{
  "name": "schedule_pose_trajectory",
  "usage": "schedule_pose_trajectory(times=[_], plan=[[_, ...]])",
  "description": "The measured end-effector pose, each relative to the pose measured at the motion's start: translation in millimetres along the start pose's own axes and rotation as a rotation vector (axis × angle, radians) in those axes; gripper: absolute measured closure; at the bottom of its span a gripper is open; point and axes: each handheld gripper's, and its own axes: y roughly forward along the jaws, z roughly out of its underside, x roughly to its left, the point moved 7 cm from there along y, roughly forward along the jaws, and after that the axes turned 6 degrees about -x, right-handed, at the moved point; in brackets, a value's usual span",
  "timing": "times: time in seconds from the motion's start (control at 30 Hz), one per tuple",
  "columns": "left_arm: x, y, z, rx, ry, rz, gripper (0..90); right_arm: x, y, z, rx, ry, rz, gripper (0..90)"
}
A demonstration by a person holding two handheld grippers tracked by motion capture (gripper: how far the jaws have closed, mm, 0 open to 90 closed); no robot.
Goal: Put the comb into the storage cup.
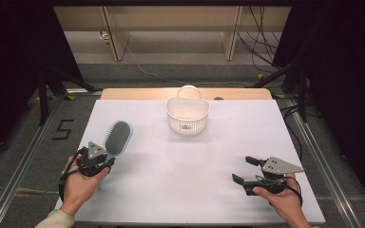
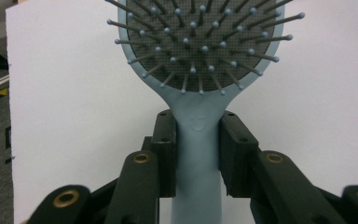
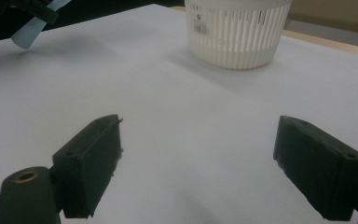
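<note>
The left gripper is clamped on the neck of the pale blue hairbrush, whose bristled head sticks out just beyond its jaws, above the counter. The brush looks light and stiff, its smooth plastic handle probably a little slippery, so the narrow neck just below the head seems the surest place to hold it. The right gripper rests with jaws spread wide and nothing between them, the white basket well ahead of it.
</note>
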Motion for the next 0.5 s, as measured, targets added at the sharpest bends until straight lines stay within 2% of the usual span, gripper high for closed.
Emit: schedule_pose_trajectory(times=[0.37, 0.43, 0.5], plan=[[0.7, -0.8, -3.4, -0.050, 0.003, 0.002, 70.1, -0.1, -0.2, -0.4, -0.003, 0.000, 0.000, 15.8], [1.0, -0.6, -3.6, -0.051, 0.017, 0.004, 70.0, -0.1, -0.3, -0.4, -0.003, -0.001, 0.001, 15.8], [2.5, 0.4, -3.1, -0.052, 0.033, -0.022, 70.0, 0.1, -0.1, -0.6, -0.006, 0.000, 0.000, 15.8]])
